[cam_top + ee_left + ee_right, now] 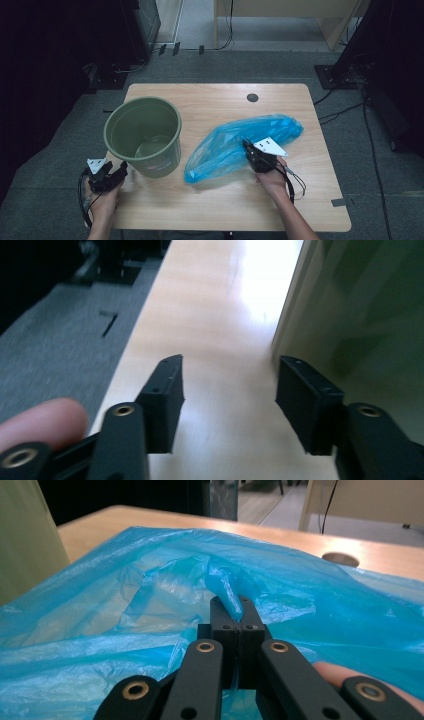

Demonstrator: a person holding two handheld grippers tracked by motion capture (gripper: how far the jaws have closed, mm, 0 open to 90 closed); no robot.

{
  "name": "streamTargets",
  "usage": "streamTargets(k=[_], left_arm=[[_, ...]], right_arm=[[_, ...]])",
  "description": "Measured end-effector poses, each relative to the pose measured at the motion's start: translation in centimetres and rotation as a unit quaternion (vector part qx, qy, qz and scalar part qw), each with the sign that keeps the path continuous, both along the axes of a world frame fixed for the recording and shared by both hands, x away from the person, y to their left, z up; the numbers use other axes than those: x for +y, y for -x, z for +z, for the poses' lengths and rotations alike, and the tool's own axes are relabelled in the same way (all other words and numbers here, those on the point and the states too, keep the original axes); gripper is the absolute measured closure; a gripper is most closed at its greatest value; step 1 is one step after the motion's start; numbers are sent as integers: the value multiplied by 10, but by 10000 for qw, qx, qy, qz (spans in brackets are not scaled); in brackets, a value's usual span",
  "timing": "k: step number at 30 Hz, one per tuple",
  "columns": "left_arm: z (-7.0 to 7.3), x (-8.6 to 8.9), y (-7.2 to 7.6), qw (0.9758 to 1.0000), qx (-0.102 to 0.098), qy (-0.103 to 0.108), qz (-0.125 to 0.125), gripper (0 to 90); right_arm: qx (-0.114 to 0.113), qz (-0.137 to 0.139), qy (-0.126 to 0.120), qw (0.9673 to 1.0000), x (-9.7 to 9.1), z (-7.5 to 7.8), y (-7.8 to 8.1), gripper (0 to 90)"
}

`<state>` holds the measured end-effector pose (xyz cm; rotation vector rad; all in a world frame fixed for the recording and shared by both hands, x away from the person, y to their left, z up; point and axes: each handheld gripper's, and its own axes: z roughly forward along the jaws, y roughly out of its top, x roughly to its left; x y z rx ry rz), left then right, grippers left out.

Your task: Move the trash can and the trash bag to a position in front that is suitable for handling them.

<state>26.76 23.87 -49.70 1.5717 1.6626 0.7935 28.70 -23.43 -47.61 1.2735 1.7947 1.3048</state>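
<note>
We see the right tongs (pixel 248 146) pinching the blue bag (pixel 240 145), whose long axis slants toward upper right, with the green bucket (pixel 143 135) left of it beside the half-open, empty left tongs (pixel 121 171).

No text, brand, number or sign could be read anywhere. The green bin (pixel 142 135) carried a faint reddish mark low on its outer wall, too small and blurred to make out, and the blue plastic bag (pixel 240 145) was unprinted.

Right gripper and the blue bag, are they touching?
Touching. In the right gripper view, the right gripper has its jaws closed on a pinched fold of the blue bag.
</note>
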Motion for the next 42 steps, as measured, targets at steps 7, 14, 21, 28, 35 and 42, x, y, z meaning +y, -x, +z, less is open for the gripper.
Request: streamTargets(k=[7,14,21,28,35,42], left_arm=[[14,-3,-19,9987,-410,226,-206,661],[12,-10,-20,9983,-446,157,-349,743],[10,-19,-22,9983,-477,110,-312,787],[9,-22,-23,9984,-478,157,-240,825],[6,-25,-25,9987,-444,118,-228,836],[0,-44,-26,9970,-316,28,-706,803]], right_arm=[[-169,-27,-402,9990,-7,15,4,900],[-427,-97,-525,9977,-12,33,10,900],[-669,-191,-708,9951,-13,51,15,900],[-830,-157,-947,9919,-9,81,20,900],[-1123,-35,-1091,9877,0,112,23,900],[-1316,153,-1217,9837,16,144,23,900]])
